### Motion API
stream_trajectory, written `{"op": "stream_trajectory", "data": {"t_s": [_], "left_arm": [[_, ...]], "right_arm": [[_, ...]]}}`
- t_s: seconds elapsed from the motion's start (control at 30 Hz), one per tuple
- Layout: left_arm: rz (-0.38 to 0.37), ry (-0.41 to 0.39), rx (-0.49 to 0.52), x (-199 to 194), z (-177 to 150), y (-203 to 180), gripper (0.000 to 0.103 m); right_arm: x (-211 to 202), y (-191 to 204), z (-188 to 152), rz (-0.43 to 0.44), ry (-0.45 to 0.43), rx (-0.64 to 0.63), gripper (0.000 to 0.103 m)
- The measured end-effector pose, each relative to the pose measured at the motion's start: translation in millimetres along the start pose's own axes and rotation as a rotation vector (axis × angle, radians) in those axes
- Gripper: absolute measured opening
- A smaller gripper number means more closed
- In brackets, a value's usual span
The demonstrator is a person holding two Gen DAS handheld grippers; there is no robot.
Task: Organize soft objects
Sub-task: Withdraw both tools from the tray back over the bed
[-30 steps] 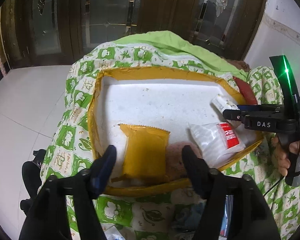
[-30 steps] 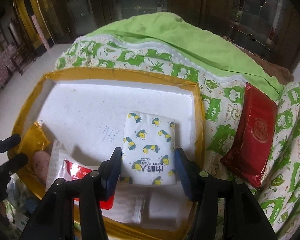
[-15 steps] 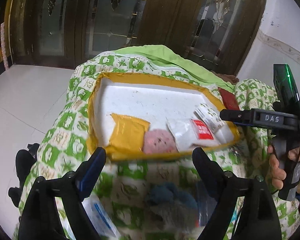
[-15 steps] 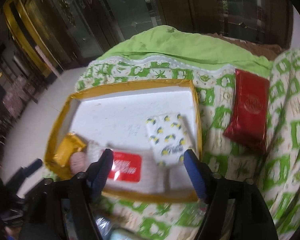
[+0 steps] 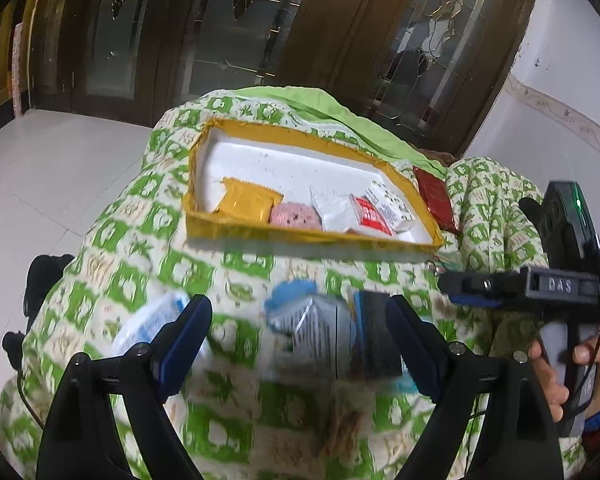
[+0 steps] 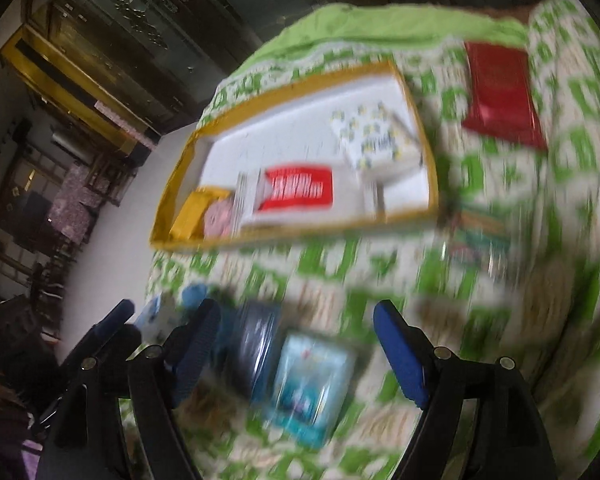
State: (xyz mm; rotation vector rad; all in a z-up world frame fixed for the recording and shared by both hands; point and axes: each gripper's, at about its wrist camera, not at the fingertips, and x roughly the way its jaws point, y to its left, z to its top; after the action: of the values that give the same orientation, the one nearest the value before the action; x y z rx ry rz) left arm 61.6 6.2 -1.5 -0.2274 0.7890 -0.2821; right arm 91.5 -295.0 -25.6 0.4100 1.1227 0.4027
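Over the green quilt, left gripper [image 5: 296,336] and right gripper [image 6: 296,340] both hover spread and empty above loose packets [image 5: 312,332] (blurred); tray [image 5: 300,236] lies beyond. Crowded packets risk a double pick.

My left wrist camera looks forward and down along its fingers at the quilt [image 5: 140,248], with the tray [image 5: 300,236] beyond them, well away. My right wrist camera faces the same tray [image 6: 300,232] from its right side, tilted and blurred. Both views share the tray and the red packet [image 5: 434,196] [image 6: 500,96] just right of it.
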Motion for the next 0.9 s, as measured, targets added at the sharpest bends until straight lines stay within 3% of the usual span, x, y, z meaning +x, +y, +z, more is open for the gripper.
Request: {"op": "stream_trajectory", "data": {"t_s": [0.23,0.53,0.9], "left_arm": [[0.005,-0.012,-0.017,-21,-16,0,0.088],[0.011,0.005,-0.016,-36,-33,0,0.088],[0.012,0.110,0.160,-15,-59,-42,0.088]], "right_arm": [[-6,2,-47,0.026,0.037,0.001,0.083],[-15,3,-62,-0.015,0.006,-0.027,0.083],[-13,2,-62,-0.053,0.003,-0.036,0.083]]}}
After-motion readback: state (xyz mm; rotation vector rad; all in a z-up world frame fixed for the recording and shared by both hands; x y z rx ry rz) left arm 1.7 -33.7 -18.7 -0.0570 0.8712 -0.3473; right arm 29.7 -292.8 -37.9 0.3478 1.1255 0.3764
